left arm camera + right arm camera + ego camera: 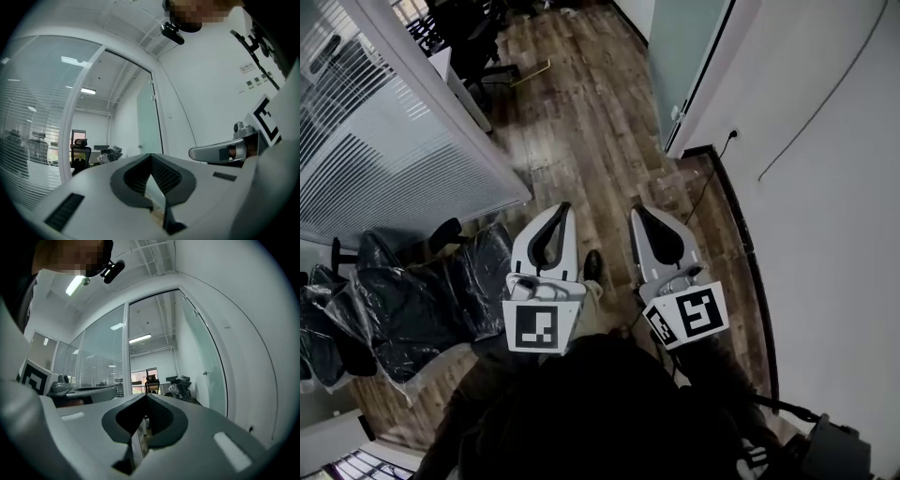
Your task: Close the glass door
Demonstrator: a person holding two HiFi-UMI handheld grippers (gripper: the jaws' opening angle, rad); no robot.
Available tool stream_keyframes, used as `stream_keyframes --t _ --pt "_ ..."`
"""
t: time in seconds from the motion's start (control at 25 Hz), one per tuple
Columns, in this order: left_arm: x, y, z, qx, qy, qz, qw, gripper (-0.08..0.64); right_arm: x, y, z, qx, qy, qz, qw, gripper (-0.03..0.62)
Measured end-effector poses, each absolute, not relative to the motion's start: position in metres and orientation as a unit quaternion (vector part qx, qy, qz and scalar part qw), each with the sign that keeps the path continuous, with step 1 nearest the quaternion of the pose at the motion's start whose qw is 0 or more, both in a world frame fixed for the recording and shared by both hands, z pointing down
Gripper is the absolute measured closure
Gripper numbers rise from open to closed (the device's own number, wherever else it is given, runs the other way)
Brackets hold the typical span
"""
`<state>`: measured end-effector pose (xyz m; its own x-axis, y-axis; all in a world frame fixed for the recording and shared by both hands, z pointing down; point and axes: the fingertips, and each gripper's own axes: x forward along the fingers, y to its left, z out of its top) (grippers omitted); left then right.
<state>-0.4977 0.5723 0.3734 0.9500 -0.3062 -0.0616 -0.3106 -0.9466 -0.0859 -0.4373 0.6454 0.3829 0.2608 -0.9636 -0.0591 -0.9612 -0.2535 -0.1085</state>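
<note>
We have not yet reached the open pale-green frosted glass door (689, 52) — left tool (564, 208) and right tool (636, 210) both closed, empty.

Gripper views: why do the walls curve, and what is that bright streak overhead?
Left gripper view: the wide-angle lens bows the white frame and blackens the corners. Right gripper view: same bending on the glass door; the streak is a ceiling lamp. Head view: dimmer, the floor straighter.
</note>
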Motion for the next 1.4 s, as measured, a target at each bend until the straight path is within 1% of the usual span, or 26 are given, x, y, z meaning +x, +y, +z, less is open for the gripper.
stream_keyframes --t 0.12,0.32,0.48,0.6,0.68,1.04,1.2,1.4 --pt "-0.448 0.521 0.367 -0.987 0.151 0.030 0.050 0.563 -0.387 0.595 0.374 -0.795 0.603 -0.006 0.064 0.591" --pt "-0.343 0.438 0.344 -0.988 0.144 0.019 0.049 0.563 -0.284 0.508 0.342 -0.797 0.601 0.000 0.057 0.591" --pt "-0.302 0.382 0.334 -0.989 0.141 0.029 0.038 0.563 -0.243 0.455 0.327 -0.801 0.597 0.011 0.045 0.591" --pt "-0.276 0.353 0.334 -0.990 0.135 0.030 0.038 0.563 -0.217 0.426 0.325 -0.805 0.592 0.014 0.045 0.591" --pt "-0.245 0.336 0.336 -0.990 0.131 0.026 0.040 0.563 -0.187 0.410 0.327 -0.807 0.589 0.013 0.047 0.591" --pt "-0.071 0.266 0.349 -0.992 0.109 0.022 0.052 0.563 -0.015 0.341 0.345 -0.820 0.569 0.012 0.057 0.591" --pt "0.014 0.228 0.340 -0.993 0.102 0.018 0.055 0.563 0.068 0.300 0.337 -0.815 0.576 0.012 0.062 0.591" --pt "0.096 0.185 0.320 -0.991 0.112 0.030 0.067 0.563 0.157 0.255 0.319 -0.813 0.578 0.016 0.070 0.591"
